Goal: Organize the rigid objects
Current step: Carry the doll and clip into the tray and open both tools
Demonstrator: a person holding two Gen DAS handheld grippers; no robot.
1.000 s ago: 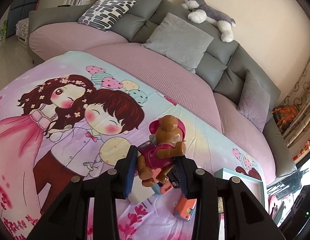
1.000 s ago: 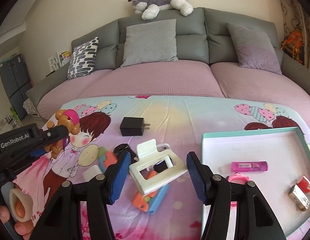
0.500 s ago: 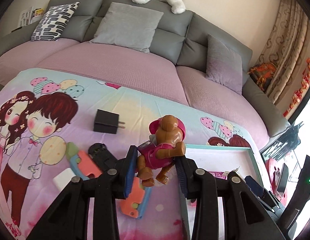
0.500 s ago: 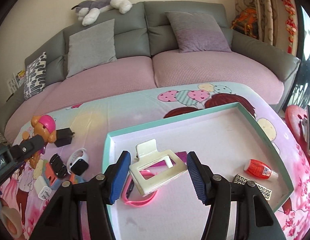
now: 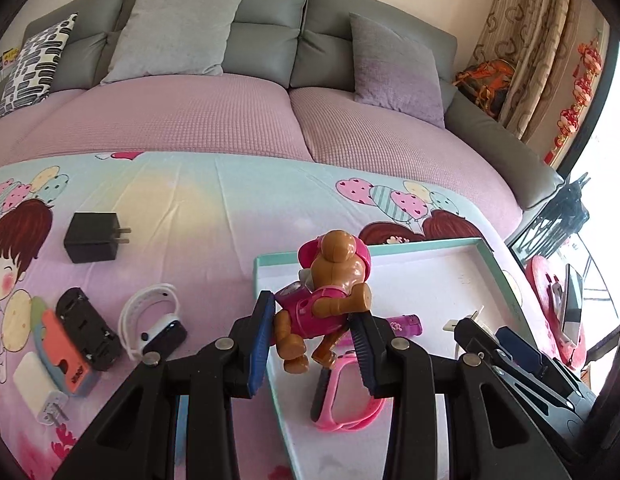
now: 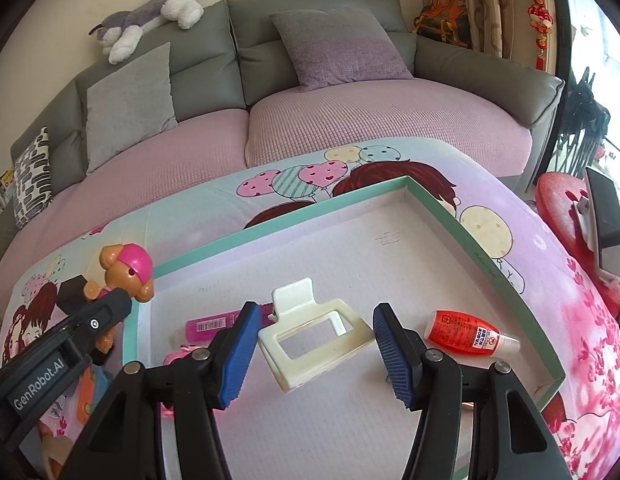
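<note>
The toy dog in pink clothes and a pink cap is clamped between the fingers of the left gripper, held above the near left edge of the tray. Below and just beyond those fingers, inside the tray, lie a pink watch band and a purple tube.

The white hair clip sits between the fingers of the right gripper; the left pad touches its edge, but there is a gap at the right pad, and I cannot tell whether it is really gripped. It hangs over the tray floor. To the right of these fingers a red glue bottle lies in the tray.

Left of the left gripper's fingers, on the cartoon-print cloth, lie a white smartwatch, a black charger, a black clip, an orange-and-blue block and a white plug.
</note>
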